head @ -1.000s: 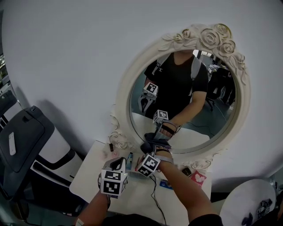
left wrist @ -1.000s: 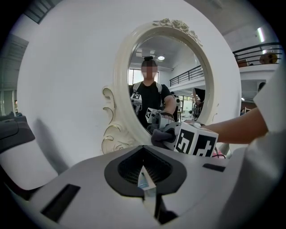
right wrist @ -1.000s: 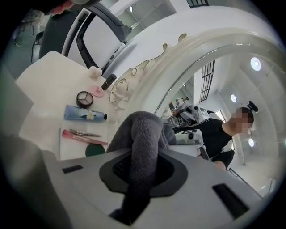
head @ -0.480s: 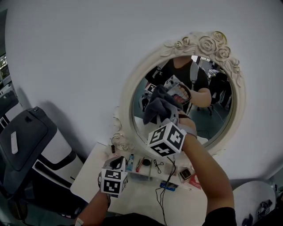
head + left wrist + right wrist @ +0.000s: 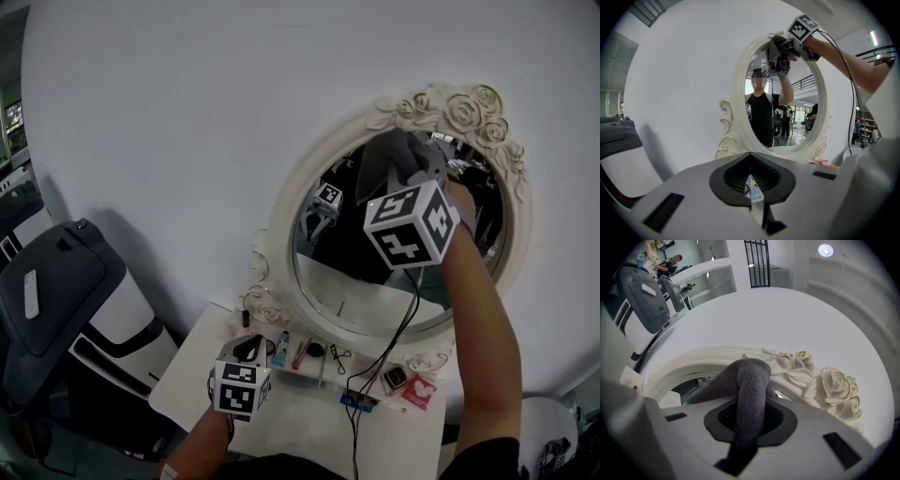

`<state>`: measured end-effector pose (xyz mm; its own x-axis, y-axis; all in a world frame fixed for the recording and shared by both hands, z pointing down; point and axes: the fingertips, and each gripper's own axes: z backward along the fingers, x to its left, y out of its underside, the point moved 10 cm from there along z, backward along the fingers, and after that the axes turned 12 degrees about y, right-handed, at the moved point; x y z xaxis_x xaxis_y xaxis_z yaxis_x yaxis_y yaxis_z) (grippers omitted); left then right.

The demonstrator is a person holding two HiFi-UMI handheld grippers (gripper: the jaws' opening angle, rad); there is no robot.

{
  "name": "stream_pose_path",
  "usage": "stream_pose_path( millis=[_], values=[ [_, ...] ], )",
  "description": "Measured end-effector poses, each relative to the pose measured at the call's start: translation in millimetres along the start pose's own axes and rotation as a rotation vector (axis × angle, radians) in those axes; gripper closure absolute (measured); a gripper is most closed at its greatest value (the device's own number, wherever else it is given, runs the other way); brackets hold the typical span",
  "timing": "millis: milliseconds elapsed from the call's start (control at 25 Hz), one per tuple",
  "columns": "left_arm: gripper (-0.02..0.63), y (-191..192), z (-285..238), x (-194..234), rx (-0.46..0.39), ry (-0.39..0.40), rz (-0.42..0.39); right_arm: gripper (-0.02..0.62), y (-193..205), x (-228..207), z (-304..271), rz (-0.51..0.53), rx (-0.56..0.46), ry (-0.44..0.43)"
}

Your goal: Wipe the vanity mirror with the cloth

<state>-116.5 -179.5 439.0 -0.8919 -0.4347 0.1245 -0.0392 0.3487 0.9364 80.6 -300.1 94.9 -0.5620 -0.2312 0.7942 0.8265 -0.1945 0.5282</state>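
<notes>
The oval vanity mirror point(image 5: 349, 281) has a cream frame point(image 5: 279, 225) topped with carved roses point(image 5: 464, 108). My right gripper point(image 5: 412, 167) is raised against the top of the glass, shut on a grey cloth point(image 5: 386, 157). In the right gripper view the cloth point(image 5: 750, 390) runs out of the jaws point(image 5: 748, 427) onto the glass just under the roses point(image 5: 834, 385). The left gripper view shows the cloth point(image 5: 777, 52) at the mirror's top. My left gripper point(image 5: 247, 352) hovers low over the table's left part, jaws together point(image 5: 757, 199), with a small white-and-blue scrap in their gap.
A white table point(image 5: 281, 417) under the mirror carries a blue tube point(image 5: 280, 349), a red pen point(image 5: 302, 353), a watch point(image 5: 395, 378) and a pink card point(image 5: 419, 391). A black cable point(image 5: 380, 356) hangs from my right gripper. A grey chair point(image 5: 56, 300) stands at the left.
My right gripper has carried the cloth from the mirror's lower edge, up across the glass, to its top under the roses. The left gripper has stayed put.
</notes>
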Motion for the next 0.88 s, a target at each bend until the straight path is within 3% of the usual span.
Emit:
stream_pose_path(
  millis=[360, 640, 880],
  values=[
    [0.603, 11, -5, 11, 0.010, -0.010, 0.035, 0.538, -11, 58, 3, 0.052, -0.043, -0.054],
    [0.603, 12, -1, 15, 0.016, -0.026, 0.046, 0.538, 0, 142, 15, 0.059, -0.048, -0.231],
    [0.603, 13, 10, 23, 0.015, -0.058, 0.044, 0.538, 44, 236, 40, 0.071, -0.044, -0.352]
  ],
)
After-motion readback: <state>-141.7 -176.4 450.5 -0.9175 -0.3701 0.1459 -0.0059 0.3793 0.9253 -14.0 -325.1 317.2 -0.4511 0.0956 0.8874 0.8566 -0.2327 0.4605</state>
